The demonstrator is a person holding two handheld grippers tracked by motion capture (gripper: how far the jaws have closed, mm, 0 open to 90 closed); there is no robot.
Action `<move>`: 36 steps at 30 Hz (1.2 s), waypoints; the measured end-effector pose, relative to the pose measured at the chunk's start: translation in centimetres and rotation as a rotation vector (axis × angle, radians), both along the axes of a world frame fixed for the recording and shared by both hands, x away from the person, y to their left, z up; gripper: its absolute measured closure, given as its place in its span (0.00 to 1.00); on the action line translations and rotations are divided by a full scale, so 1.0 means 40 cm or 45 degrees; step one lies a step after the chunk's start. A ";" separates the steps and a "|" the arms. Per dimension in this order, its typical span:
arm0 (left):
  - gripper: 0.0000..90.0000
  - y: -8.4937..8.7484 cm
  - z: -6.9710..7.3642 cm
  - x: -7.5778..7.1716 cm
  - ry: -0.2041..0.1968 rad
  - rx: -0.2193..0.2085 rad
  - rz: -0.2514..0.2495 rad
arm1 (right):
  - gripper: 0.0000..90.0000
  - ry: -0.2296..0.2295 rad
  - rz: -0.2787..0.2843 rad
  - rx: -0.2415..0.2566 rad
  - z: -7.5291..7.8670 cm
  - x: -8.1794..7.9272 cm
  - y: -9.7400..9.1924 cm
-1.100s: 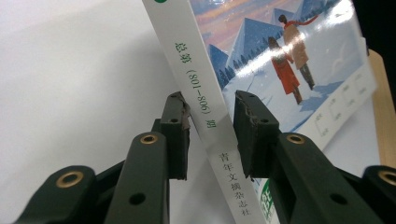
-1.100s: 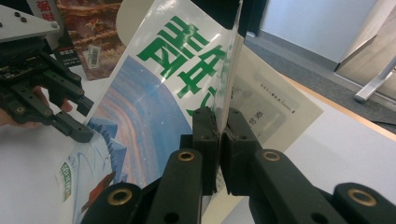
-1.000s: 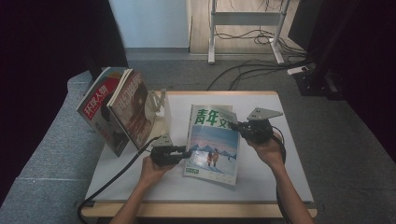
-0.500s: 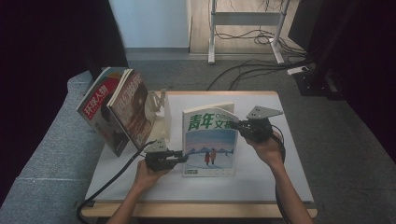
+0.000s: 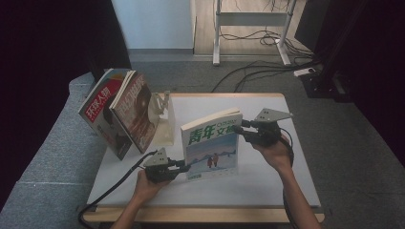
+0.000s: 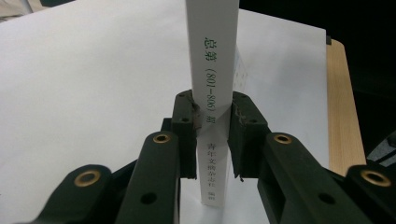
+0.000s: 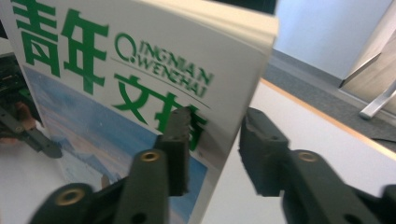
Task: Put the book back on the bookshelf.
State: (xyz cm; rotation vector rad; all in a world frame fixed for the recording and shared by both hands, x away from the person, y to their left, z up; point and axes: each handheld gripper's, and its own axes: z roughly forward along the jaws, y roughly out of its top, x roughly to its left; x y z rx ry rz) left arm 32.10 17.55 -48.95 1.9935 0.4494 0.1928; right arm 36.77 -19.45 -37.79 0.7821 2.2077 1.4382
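A person sits at a white table (image 5: 267,186), a two-jaw gripper in each hand, standing a magazine (image 5: 210,145) upright near the middle of the high view. Its cover shows large green characters above a snowy blue scene. At the upper left of that view, other magazines (image 5: 119,114) lean in a pale rack (image 5: 165,121), just beside the standing one.

The left gripper (image 5: 184,165), at the lower left of the magazine, has just been closing its jaws. In the left gripper view, both pads press on the white spine (image 6: 212,70) low down, so it is clamped on the magazine.

The right gripper (image 5: 239,126) sits at the magazine's upper right corner. Its jaws have just been opening. In the right gripper view, one jaw lies in front of the cover (image 7: 116,93) and the other stands clear behind the page edge, so it straddles the corner without pinching.

The step in hand looks like bringing the magazine upright for the rack. To do it well, the left grip should stay firm and low on the spine, keeping the bottom edge on the table. The right jaws should stay around the top corner as a guard until the magazine is steady. A thin magazine held low may flop or fan open.
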 end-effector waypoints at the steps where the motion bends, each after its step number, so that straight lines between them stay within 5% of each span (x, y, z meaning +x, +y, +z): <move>1: 0.83 0.000 0.000 -0.001 -0.003 0.000 0.001 | 0.64 0.012 0.010 0.006 -0.003 0.001 -0.004; 6: 0.83 0.000 -0.003 -0.016 -0.037 0.001 0.001 | 0.55 0.063 0.037 -0.031 -0.027 0.003 -0.009; 9: 0.83 -0.002 -0.003 -0.022 -0.053 0.008 0.005 | 0.63 0.084 0.093 -0.001 -0.033 0.003 -0.009; 23: 0.79 -0.012 0.007 -0.035 -0.109 0.030 -0.007 | 0.68 0.048 0.108 0.019 -0.030 -0.014 -0.008; 26: 0.77 -0.014 0.028 -0.029 -0.105 -0.045 -0.015 | 0.69 0.040 0.120 0.025 -0.029 -0.017 -0.008; 36: 0.73 -0.046 0.109 -0.008 -0.099 -0.027 -0.022 | 0.69 0.029 0.125 0.023 -0.029 -0.024 -0.009</move>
